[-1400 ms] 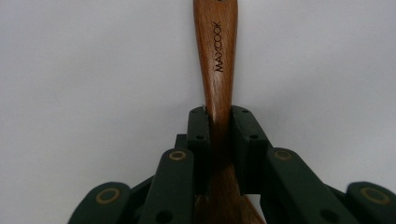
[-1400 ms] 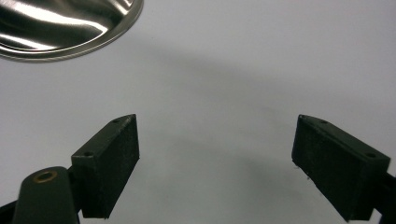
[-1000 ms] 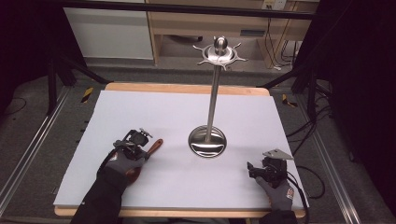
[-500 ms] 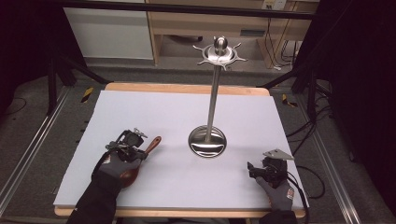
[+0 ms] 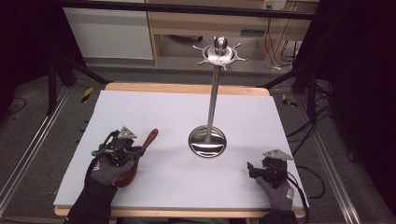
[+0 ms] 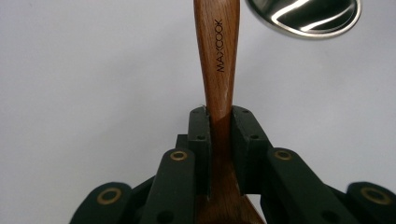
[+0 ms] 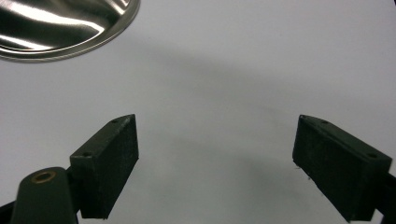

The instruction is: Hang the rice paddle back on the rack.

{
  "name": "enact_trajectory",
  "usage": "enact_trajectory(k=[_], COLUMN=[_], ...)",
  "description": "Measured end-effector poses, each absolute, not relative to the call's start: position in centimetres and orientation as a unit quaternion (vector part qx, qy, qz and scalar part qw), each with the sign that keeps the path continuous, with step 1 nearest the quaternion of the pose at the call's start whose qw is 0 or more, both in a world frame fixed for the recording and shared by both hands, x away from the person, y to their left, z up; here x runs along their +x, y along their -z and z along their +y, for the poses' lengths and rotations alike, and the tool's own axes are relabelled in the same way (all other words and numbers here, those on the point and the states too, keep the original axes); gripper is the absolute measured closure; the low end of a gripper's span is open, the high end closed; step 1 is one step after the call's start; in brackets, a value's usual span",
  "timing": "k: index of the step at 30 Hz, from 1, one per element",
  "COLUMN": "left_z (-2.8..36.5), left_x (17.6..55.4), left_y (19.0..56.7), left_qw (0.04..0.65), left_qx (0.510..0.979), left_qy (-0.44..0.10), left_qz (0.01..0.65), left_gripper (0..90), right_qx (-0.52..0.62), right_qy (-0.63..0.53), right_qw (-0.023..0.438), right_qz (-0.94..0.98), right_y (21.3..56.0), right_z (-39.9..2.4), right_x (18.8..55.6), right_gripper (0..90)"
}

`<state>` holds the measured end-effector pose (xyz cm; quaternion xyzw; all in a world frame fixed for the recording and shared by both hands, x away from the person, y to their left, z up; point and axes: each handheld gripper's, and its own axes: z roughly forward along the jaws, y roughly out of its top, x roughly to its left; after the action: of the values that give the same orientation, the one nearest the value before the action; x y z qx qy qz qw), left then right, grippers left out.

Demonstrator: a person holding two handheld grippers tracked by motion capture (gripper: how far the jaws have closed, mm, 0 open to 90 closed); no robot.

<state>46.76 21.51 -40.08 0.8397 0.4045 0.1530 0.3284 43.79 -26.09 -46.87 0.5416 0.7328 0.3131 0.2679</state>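
Two grippers are mine. My left gripper (image 6: pixel 219 135) is clamped on the neck of the wooden spoon (image 6: pixel 217 56), handle pointing toward the metal stand (image 5: pixel 207 142), spoon near the white table's (image 5: pixel 187 107) front left. My right gripper (image 7: pixel 215 163) rests front right, jaws wide apart, nothing between them.

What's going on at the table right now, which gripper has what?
The left gripper is shut on the neck of a wooden spoon, handle pointing toward the round base of the steel hanging stand in the middle of the white table. The right gripper sits open near the table's right front corner with nothing between its jaws. The stand's top hooks are bare.
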Motion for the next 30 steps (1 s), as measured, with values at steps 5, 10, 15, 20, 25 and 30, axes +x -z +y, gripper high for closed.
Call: enact_trajectory(k=[5,10,15,20,25,30], left_z=[21.6,22.1,22.4,22.4,22.5,22.7], left_x=[45.9,44.9,44.3,43.8,43.8,43.8], left_y=[39.3,38.7,37.9,37.5,37.4,37.0], left_qw=[0.361,0.394,0.42,0.44,0.459,0.481], left_qx=[0.824,0.802,0.788,0.777,0.76,0.743], left_qy=[-0.171,-0.195,-0.194,-0.209,-0.221,-0.23], left_qz=[0.401,0.404,0.405,0.4,0.404,0.405], left_gripper=[78.1,78.2,78.1,78.1,78.1,78.1], right_qx=[0.541,0.539,0.536,0.537,0.539,0.539], right_qy=[-0.312,-0.311,-0.312,-0.315,-0.317,-0.322], right_qw=[0.269,0.272,0.27,0.268,0.265,0.263], right_qz=[0.733,0.734,0.736,0.735,0.734,0.733], right_y=[46.9,46.9,47.0,47.0,47.1,47.0], right_z=[-26.1,-26.1,-26.0,-25.9,-25.9,-25.9], right_x=[43.8,43.8,43.8,43.8,43.8,43.9], right_gripper=[14.5,14.3,14.2,14.0,13.5,13.3])
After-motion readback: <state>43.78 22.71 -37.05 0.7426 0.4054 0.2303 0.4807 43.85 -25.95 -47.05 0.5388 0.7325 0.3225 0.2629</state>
